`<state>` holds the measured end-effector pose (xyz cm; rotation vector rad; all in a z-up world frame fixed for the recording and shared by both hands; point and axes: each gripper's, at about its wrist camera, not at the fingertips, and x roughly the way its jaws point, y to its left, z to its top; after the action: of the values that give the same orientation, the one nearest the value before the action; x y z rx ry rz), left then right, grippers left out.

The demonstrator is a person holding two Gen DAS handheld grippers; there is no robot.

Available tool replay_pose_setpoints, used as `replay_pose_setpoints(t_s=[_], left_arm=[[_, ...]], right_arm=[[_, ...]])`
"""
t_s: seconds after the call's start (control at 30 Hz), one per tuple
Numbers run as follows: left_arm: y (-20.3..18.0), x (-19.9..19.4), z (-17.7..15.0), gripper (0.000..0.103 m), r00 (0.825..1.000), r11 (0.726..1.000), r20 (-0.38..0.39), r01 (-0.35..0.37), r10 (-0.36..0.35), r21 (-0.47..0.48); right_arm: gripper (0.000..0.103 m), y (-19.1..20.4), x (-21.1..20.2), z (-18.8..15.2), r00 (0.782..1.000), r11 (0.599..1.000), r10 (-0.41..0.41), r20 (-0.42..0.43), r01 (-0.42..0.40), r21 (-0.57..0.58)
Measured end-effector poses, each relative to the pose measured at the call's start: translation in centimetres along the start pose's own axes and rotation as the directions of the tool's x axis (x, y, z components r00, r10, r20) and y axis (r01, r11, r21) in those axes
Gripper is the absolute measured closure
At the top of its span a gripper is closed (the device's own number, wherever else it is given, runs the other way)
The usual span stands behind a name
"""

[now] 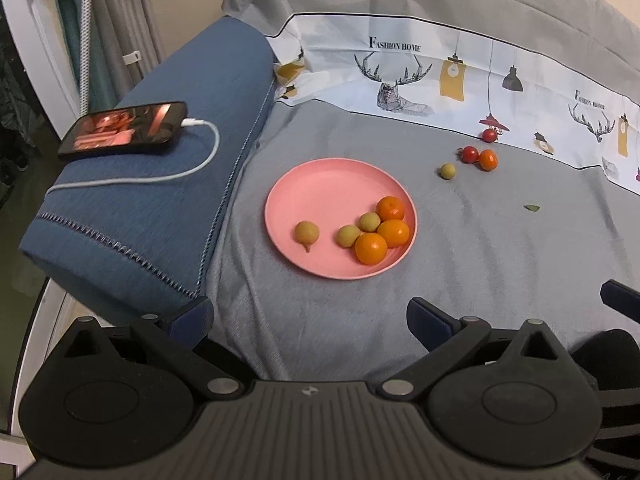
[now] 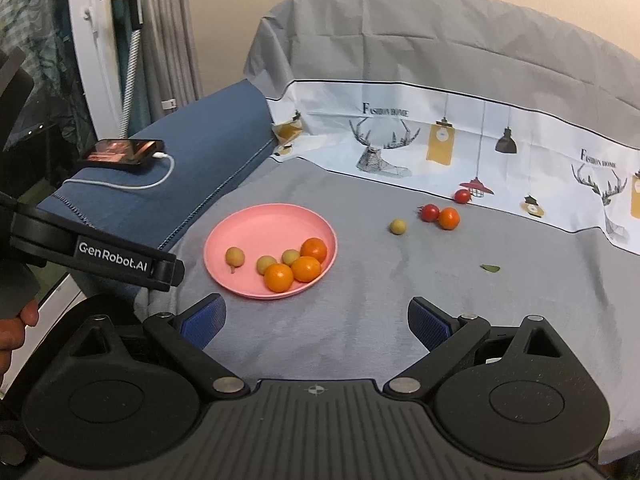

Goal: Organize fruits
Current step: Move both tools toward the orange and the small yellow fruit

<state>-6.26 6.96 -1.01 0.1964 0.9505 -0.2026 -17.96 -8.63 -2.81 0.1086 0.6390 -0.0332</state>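
Both grippers hang low over the grey sheet (image 1: pixel 480 248), empty. Left gripper (image 1: pixel 310 322) has its jaws wide apart, and the right gripper (image 2: pixel 316 322) is spread wide too. Ahead lies the pink plate (image 1: pixel 320 188), with three orange fruits (image 1: pixel 371 248) touching each other and three yellow-green fruits (image 1: pixel 307 233) in it. Well apart from the plate, on the sheet, lie one more yellow-green fruit (image 1: pixel 448 171), two red tomatoes (image 1: pixel 470 155) and one small orange (image 1: pixel 488 159). A phone (image 1: pixel 124 129) rests on the blue armrest (image 1: pixel 160 216).

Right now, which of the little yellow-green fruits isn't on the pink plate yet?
The yellow-green fruit lying alone on the grey cloth, just left of the red tomato and orange. The other three sit on the pink plate.
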Motion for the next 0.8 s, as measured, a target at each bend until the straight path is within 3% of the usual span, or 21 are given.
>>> replay_pose_setpoints(t_s=[0.43, 0.63, 0.8], left_arm=[[-6.6, 4.7, 6.6, 0.0, 0.998, 0.997, -0.021, 0.053, -0.051, 0.058], [-11.2, 10.4, 11.1, 0.0, 0.997, 0.991, -0.038, 0.078, -0.074, 0.108], [-14.9, 17.7, 14.5, 0.0, 0.995, 0.979, -0.072, 0.088, -0.076, 0.183]], right_arm=[[0.006, -8.1, 3.8, 1.1, 0.991, 0.987, -0.133, 0.011, 0.131, 0.091], [0.006, -14.1, 8.2, 2.3, 0.977, 0.97, -0.21, 0.017, 0.206, 0.13], [0.006, -18.3, 14.1, 3.1, 0.968, 0.962, -0.251, 0.011, 0.248, 0.117]])
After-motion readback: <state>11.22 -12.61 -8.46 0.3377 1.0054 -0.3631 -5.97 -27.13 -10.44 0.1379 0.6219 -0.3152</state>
